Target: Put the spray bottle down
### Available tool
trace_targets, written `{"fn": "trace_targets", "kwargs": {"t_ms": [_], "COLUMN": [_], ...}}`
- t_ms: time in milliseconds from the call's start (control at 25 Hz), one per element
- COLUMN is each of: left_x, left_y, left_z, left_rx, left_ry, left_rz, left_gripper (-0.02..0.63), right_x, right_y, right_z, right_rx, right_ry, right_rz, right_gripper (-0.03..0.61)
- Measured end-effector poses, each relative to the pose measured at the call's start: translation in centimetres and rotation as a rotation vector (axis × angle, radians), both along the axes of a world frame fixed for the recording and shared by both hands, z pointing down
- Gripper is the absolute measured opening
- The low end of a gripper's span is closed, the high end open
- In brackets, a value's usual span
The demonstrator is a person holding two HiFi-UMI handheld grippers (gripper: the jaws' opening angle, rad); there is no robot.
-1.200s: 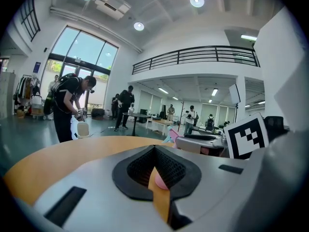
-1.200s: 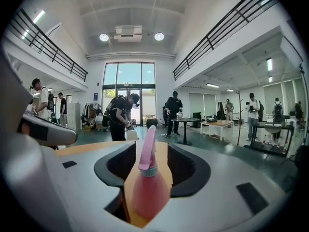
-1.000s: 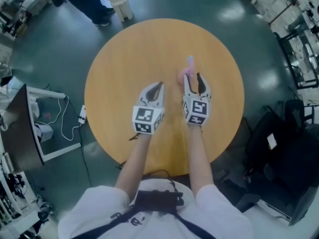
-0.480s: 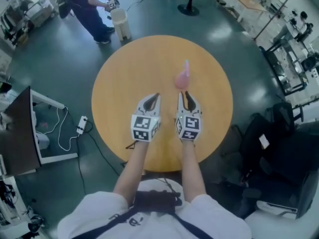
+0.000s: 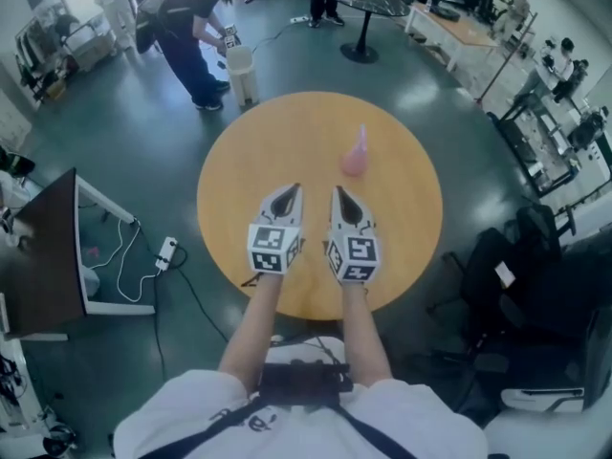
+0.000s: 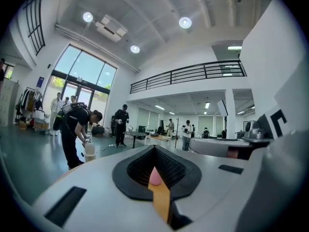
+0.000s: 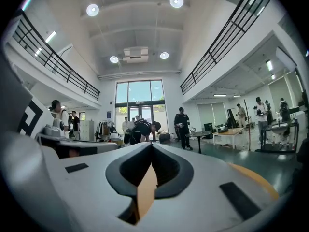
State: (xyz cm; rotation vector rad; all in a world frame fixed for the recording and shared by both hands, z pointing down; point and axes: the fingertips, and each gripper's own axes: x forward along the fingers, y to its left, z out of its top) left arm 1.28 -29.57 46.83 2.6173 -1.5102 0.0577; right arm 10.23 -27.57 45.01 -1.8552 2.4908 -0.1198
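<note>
The pink spray bottle stands upright on the round wooden table, a little right of its middle. Both grippers hover side by side over the near part of the table, well short of the bottle. My left gripper is shut and empty; in the left gripper view the bottle shows as a small pink shape beyond its closed tips. My right gripper points past the bottle's left side. Its jaws are closing and meet at the tips with nothing between them.
A white bin and a bending person stand beyond the table's far edge. A dark chair sits to the right. A desk with a screen and a power strip lie to the left.
Both grippers drew back from the bottle toward the person and rose. The right gripper, open beside the bottle before, has closed empty. The bottle stayed upright on the table.
</note>
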Motion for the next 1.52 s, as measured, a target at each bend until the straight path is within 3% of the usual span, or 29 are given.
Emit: {"fn": "trace_targets", "kwargs": {"t_ms": [280,560,800,1520], "left_x": [-2.4,-4.3,-4.6,-3.7], "left_y": [3.7,6.1,7.0,5.6], "left_z": [-4.4,-5.8,-6.5,-6.9], "left_rx": [0.082,0.117,0.144,0.122], "left_ry": [0.024,0.024,0.024,0.028], "left_rz": [0.002,0.010,0.005,0.026], "left_gripper": [0.012,0.012,0.012,0.012], "right_x": [-4.1,-5.9,-5.9,-4.1], "right_y": [4.1,5.9,6.6,5.3], "right_z": [-5.0,-6.0,-6.1,-6.8], "right_rx": [0.090,0.075,0.065,0.063], "right_ry": [-0.021,0.016,0.031,0.057], "right_rz": [-0.050,-0.002,0.024,0.089], "right_gripper": [0.017,0.014,0.014,0.014]}}
